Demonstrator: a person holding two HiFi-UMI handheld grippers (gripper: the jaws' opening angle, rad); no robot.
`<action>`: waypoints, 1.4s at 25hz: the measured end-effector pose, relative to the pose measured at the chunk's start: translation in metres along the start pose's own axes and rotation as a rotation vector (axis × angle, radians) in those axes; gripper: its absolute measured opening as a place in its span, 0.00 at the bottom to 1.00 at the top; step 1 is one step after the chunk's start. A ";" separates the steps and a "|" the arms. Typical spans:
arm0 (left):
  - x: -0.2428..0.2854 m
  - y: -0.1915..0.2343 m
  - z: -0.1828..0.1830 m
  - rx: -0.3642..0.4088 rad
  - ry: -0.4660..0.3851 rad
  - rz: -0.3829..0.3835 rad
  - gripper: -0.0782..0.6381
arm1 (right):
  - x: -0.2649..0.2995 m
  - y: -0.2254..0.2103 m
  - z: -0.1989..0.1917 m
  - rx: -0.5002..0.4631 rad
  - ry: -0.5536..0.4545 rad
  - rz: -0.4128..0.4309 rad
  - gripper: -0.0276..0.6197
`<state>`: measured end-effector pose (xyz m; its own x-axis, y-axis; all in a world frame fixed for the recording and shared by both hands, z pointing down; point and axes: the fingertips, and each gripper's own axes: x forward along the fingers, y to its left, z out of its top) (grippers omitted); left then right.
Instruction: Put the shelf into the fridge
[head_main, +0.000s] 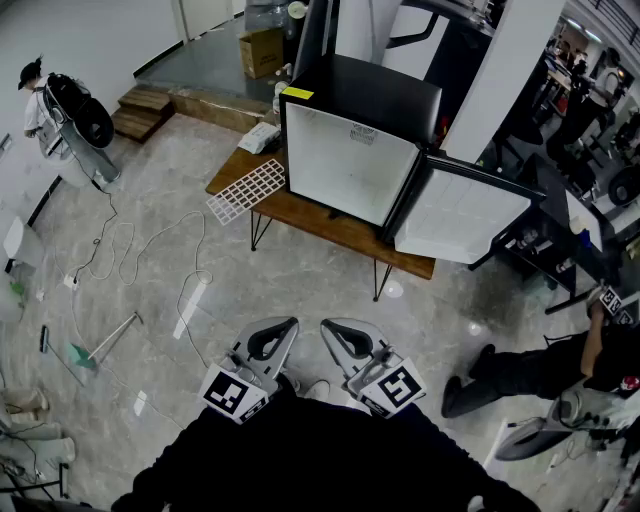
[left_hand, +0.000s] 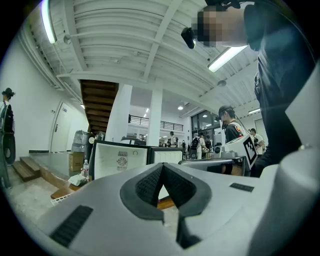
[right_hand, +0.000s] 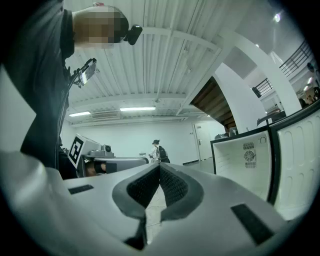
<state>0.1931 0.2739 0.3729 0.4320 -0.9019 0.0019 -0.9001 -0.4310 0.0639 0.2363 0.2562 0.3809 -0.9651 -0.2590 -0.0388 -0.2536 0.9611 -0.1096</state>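
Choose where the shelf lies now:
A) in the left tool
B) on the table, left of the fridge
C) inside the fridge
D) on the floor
B: the shelf lies on the table's left end, beside the open fridge.

My pale grey left tool (head_main: 288, 325) and matching right tool (head_main: 330, 327) have dark ribbed pads and black-and-white square markers at the back. The boxy fridge (head_main: 365, 95) is black outside and white inside, with a yellow label (head_main: 297, 93) on top. The wire-grid shelf (head_main: 246, 190) is white against the brown wooden table (head_main: 315, 222). The stone floor (head_main: 150, 290) is grey and veined.
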 end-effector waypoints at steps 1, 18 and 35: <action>-0.002 -0.002 -0.001 -0.004 0.002 0.004 0.12 | -0.002 0.002 -0.001 0.006 0.004 0.001 0.05; 0.007 -0.003 -0.001 -0.039 0.018 0.019 0.12 | 0.004 -0.006 0.008 0.005 -0.012 -0.003 0.05; 0.022 0.184 -0.031 -0.096 0.024 0.123 0.12 | 0.188 -0.063 -0.034 0.111 0.031 0.069 0.05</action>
<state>0.0386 0.1758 0.4153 0.3208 -0.9463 0.0392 -0.9373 -0.3112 0.1571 0.0690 0.1500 0.4143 -0.9820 -0.1880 -0.0193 -0.1794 0.9596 -0.2168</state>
